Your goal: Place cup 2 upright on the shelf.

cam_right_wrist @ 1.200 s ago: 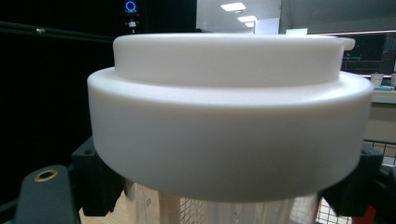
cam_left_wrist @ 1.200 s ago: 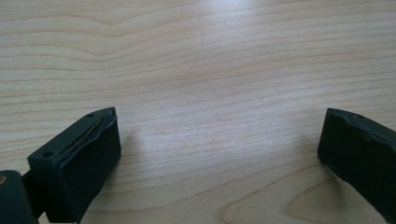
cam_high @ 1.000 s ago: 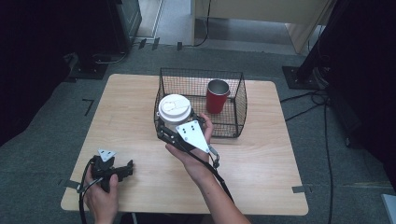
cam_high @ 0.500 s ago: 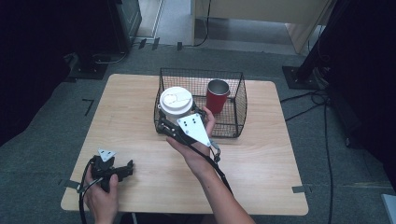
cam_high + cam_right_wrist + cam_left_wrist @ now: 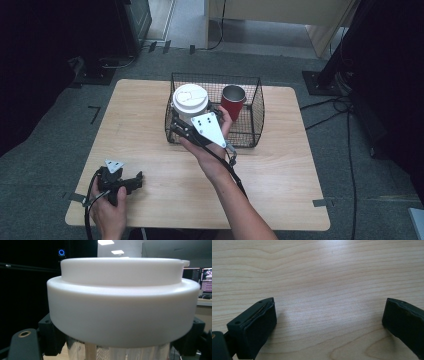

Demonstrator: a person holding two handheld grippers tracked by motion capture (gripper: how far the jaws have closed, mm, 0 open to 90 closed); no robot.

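white-lidded cup (image 5: 190, 102) is gripped by right gripper (image 5: 181, 126) over wire basket (image 5: 250, 137) beside red cup (image 5: 233, 100), not yet lowered; left gripper (image 5: 131, 182) is held released over desk (image 5: 280, 175).

1. Setting: a lab or test room, not a home.
2. Floor: grey carpet (image 5: 60, 145) with tape marks beside the counter legs (image 5: 320, 202) and further marks near the left edge.
3. Work surface: one plain light-wood counter (image 5: 280, 165) standing free in the middle of the floor.
4. Equipment: black stand bases (image 5: 322, 82) and dark rack-like units (image 5: 135, 25) surround the counter; black cables (image 5: 345, 107) run across the carpet.
5. Background, right gripper view: ceiling light panels (image 5: 106, 242), lit computer monitors (image 5: 206, 278) on a desk, and a device with a blue ring light (image 5: 61, 252).
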